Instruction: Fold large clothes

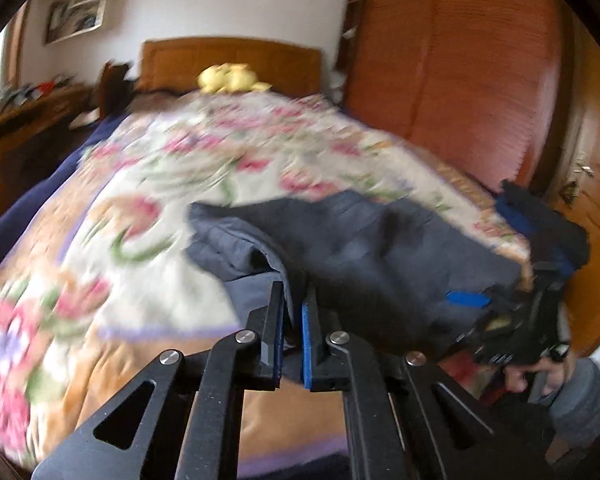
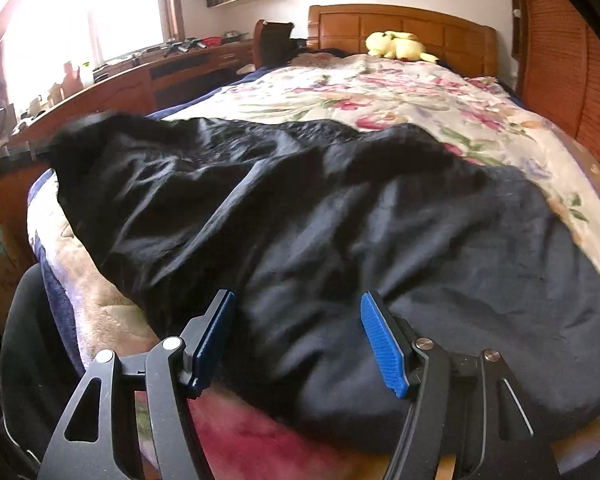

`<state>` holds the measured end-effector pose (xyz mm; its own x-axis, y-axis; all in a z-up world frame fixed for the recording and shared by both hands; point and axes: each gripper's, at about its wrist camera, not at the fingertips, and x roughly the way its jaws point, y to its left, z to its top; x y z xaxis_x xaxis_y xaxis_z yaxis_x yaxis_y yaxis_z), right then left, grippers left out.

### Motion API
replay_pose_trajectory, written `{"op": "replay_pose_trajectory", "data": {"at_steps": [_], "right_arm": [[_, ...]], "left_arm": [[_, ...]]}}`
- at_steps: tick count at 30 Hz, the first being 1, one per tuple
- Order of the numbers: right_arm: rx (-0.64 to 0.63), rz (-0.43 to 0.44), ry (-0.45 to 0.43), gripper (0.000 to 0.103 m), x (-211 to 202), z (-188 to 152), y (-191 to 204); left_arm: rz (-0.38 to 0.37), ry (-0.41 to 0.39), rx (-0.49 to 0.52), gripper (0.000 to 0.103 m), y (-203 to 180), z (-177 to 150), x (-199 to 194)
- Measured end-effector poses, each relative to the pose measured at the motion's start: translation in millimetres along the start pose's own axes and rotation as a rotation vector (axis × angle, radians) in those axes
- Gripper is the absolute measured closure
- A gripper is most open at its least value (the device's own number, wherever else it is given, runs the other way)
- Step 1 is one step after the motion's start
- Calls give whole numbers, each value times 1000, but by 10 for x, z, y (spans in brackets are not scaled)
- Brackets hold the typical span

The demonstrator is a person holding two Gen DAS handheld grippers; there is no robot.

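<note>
Dark garment on floral bedspread: left gripper pinches it; right gripper gapes.

The garment is plain dark, black to charcoal grey. The quilt is cream with pink and red flowers, green leaves, touches of purple and an orange border. Both grippers are black with blue pads. The headboard is orange-brown wood. The plush toy is pale yellow. The wardrobe is reddish-brown and slatted.
</note>
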<state>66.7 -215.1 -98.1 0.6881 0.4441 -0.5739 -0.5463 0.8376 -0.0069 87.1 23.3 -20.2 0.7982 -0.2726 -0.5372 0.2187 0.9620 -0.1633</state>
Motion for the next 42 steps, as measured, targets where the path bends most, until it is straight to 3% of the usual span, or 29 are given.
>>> {"op": "replay_pose_trajectory", "data": {"at_steps": [6, 12, 18, 21, 24, 27, 31, 35, 42], "right_arm": [[71, -111, -49, 36, -447, -99, -443], [152, -266, -67, 36, -945, -323, -992], [196, -360, -77, 36, -1333, -455, -1324], [222, -367, -82, 36, -1441, -531, -1395], [228, -372, -80, 36, -1482, -574, -1373], [243, -352, -82, 36, -1476, -574, -1334], [249, -329, -102, 36, -1425, -494, -1354], [231, -299, -132, 36, -1391, -341, -1300], [157, -255, -208, 36, -1431, -7, -1057]], "left_arm": [[-126, -42, 147, 96, -775, 535, 196], [-282, 18, 266, 96, -1753, 783, 702], [-439, 87, 317, 96, -2562, 751, 1016], [-453, 152, 330, 96, -2793, 643, 1190], [-422, 198, 337, 96, -2834, 555, 1233], [-414, 193, 331, 94, -2789, 558, 1151], [-441, 142, 299, 72, -2619, 646, 875], [-358, 82, 292, 71, -2322, 688, 594], [-223, 66, 214, 69, -1593, 545, 463]]}}
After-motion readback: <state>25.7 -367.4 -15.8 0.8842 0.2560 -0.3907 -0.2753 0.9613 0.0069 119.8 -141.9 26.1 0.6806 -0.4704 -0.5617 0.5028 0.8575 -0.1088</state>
